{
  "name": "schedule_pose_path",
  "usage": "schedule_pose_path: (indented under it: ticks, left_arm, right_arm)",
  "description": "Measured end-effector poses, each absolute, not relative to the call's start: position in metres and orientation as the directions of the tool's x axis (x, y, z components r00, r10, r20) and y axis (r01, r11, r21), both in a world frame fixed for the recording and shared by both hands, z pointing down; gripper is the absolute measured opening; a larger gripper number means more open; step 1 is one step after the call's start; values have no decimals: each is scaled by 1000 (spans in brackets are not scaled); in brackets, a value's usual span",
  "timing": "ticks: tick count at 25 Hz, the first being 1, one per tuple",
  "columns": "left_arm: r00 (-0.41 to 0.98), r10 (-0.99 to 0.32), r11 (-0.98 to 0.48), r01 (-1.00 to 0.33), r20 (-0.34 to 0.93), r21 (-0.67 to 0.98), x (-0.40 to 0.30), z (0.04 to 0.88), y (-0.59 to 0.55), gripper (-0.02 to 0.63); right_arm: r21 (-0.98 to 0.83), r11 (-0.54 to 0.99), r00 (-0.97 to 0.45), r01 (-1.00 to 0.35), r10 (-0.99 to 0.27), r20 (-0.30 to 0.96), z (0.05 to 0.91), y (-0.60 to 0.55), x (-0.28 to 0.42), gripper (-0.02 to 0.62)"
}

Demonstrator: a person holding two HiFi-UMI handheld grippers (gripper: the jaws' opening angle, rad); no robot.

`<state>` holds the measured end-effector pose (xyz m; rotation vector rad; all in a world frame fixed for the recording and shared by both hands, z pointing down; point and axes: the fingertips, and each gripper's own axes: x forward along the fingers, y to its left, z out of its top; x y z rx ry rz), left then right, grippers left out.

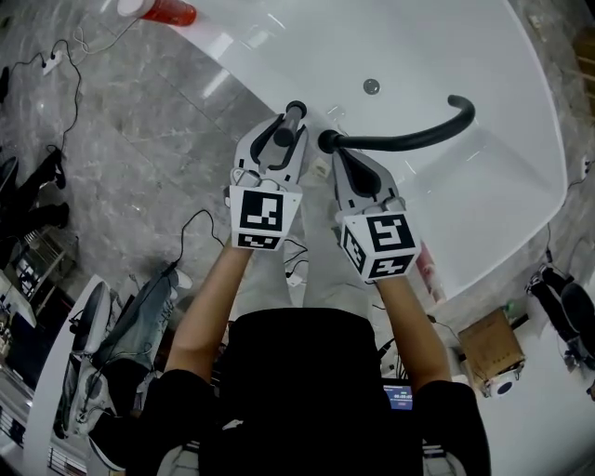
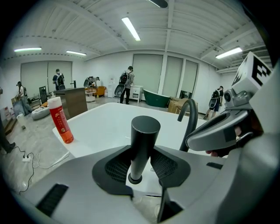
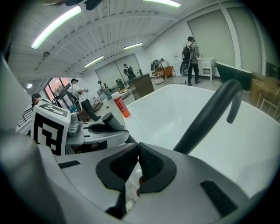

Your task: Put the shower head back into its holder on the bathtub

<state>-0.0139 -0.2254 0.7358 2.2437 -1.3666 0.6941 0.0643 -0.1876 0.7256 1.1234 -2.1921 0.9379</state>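
Big white bathtub. Left claw grips black shower head mid-handle: looks hard, light, slippy. Right claw pinched shut.

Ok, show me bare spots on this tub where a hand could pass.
Free: the white rim between the red bottle and the left tongs, and the tub floor around the drain, beyond the black spout. Crowded: the spout's base, with the right tongs beside it and the left on the shower head.

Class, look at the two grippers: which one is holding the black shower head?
The left gripper: the straight black shower head stands clamped between its jaws, while the right gripper has its jaws closed together.
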Motion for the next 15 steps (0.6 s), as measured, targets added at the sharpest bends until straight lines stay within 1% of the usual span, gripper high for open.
schedule_pose_path:
  ticks: [9, 15]
  left_arm:
    - [389, -670, -439, -894, 632, 84, -10, 758, -224, 147]
    - [397, -677, -441, -893, 619, 89, -11, 761, -228, 147]
  right_arm:
    - [-344, 411, -522, -845, -489, 699, 738, -188, 69, 21]
    - [-349, 410, -524, -843, -481, 703, 745, -187, 68, 21]
